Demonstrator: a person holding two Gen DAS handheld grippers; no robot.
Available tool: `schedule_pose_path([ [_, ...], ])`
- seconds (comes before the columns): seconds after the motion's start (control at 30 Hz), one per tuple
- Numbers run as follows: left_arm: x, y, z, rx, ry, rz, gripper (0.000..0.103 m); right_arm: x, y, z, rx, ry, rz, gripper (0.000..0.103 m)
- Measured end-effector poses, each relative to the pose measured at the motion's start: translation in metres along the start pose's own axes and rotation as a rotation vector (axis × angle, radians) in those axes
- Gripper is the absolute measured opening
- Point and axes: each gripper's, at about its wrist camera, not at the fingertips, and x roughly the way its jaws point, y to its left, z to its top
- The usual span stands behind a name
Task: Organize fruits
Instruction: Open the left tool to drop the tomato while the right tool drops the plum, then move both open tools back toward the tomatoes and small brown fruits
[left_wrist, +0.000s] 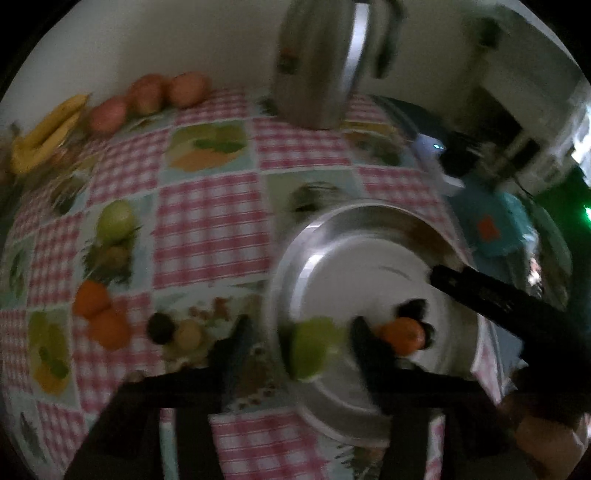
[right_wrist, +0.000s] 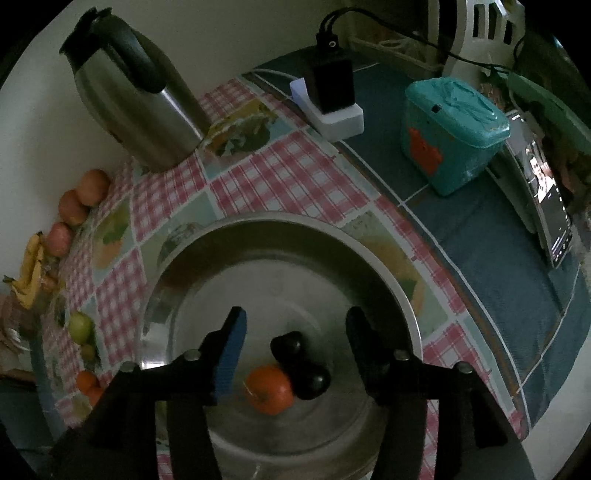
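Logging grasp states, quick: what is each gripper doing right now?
Left gripper: jaws apart around a green fruit; contact unclear through blur.
Right gripper: open, holding nothing, above the orange in the metal tray.

Both feeds are dim and underexposed for me. The left wrist view is smeared with motion blur: the kettle (left_wrist: 314, 62) and the green fruit (left_wrist: 314, 347) have no crisp edges. The right wrist view is sharper. The steel tray (right_wrist: 384, 280) catches pale glare. Fisheye bending curves the desk (right_wrist: 295, 177) edge, with black vignette corners.
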Motion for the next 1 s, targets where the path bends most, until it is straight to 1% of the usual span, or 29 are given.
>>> schedule_pose_path([
  [0.07, 0.001, 0.016, 0.002, -0.057, 0.003, 0.020, 0.066, 0.001, 0.003, -0.001, -0.016, 0.003, -0.016, 0.060],
  [0.1, 0.000, 0.028, 0.003, -0.100, 0.001, 0.032, 0.068, 0.002, 0.006, -0.001, -0.026, 0.004, -0.024, 0.061],
  [0.17, -0.003, 0.046, 0.004, -0.166, -0.011, 0.058, 0.070, 0.003, 0.014, -0.004, -0.057, 0.008, -0.026, 0.064],
  [0.27, -0.012, 0.076, 0.007, -0.261, -0.042, 0.099, 0.072, 0.003, 0.028, -0.009, -0.107, 0.014, -0.019, 0.066],
  [0.37, -0.020, 0.096, 0.010, -0.319, -0.065, 0.109, 0.079, 0.000, 0.048, -0.016, -0.170, 0.018, -0.011, 0.066],
  [0.4, -0.024, 0.105, 0.011, -0.337, -0.076, 0.116, 0.080, -0.002, 0.056, -0.019, -0.198, 0.018, -0.001, 0.066],
  [0.53, -0.035, 0.127, 0.012, -0.374, -0.103, 0.143, 0.083, -0.007, 0.078, -0.027, -0.257, 0.011, 0.027, 0.070],
  [0.63, -0.040, 0.139, 0.012, -0.395, -0.118, 0.163, 0.083, -0.013, 0.088, -0.031, -0.292, -0.003, 0.031, 0.070],
  [0.83, -0.042, 0.157, 0.008, -0.432, -0.109, 0.153, 0.084, -0.018, 0.098, -0.035, -0.319, -0.019, 0.026, 0.070],
  [0.87, -0.041, 0.159, 0.008, -0.438, -0.107, 0.152, 0.088, -0.018, 0.098, -0.035, -0.321, -0.018, 0.023, 0.070],
  [0.9, -0.040, 0.161, 0.007, -0.445, -0.105, 0.151, 0.096, -0.017, 0.098, -0.036, -0.322, -0.017, 0.022, 0.070],
  [0.93, -0.040, 0.162, 0.007, -0.451, -0.105, 0.152, 0.099, -0.016, 0.098, -0.036, -0.322, -0.015, 0.019, 0.070],
  [0.97, -0.040, 0.164, 0.006, -0.455, -0.107, 0.152, 0.103, -0.015, 0.097, -0.036, -0.323, -0.014, 0.018, 0.073],
  [1.0, -0.040, 0.165, 0.006, -0.454, -0.113, 0.153, 0.103, -0.013, 0.097, -0.036, -0.324, -0.013, 0.017, 0.077],
])
